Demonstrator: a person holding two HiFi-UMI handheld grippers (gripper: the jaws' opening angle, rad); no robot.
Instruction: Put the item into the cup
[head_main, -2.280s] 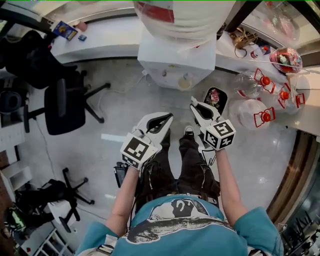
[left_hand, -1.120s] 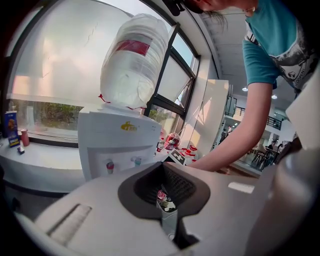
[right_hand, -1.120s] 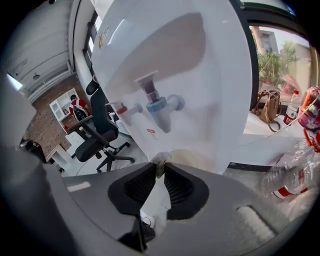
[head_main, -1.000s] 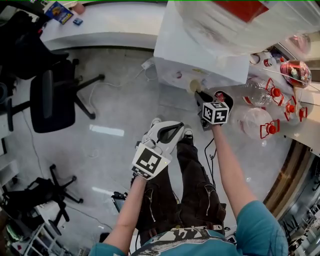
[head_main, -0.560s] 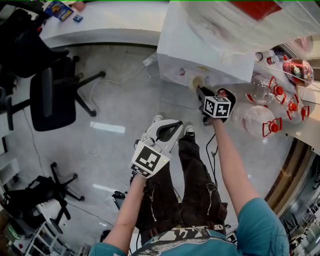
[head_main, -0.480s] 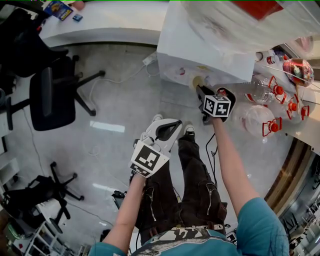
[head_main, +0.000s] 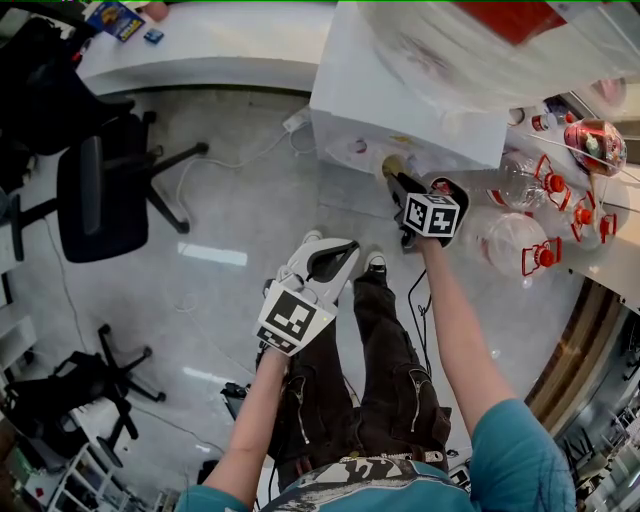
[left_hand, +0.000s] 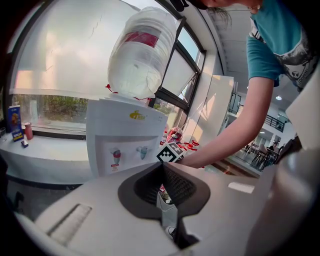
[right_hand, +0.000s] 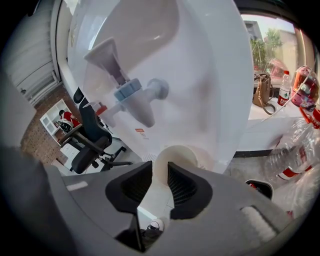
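A pale paper cup (right_hand: 177, 156) stands in the recess of the white water dispenser (right_hand: 200, 75), under its blue tap (right_hand: 134, 97). My right gripper (right_hand: 160, 172) has the cup between its pads, and the jaws are opening off it. From the head view the cup (head_main: 393, 165) shows just past the right gripper (head_main: 398, 180) at the dispenser's front (head_main: 400, 120). My left gripper (head_main: 348, 245) hangs lower, over the person's legs, shut and empty. In its own view the left gripper (left_hand: 161, 167) has its pads meeting at the tip.
A big water bottle (head_main: 480, 40) tops the dispenser. Clear plastic bottles with red handles (head_main: 520, 245) lie to the right beside a counter. A black office chair (head_main: 100, 200) stands at left. A white ledge (head_main: 200, 50) runs along the back.
My right gripper reached forward from in front of the body to the dispenser with the cup. Over the last second it has barely shifted. The left gripper stays low.
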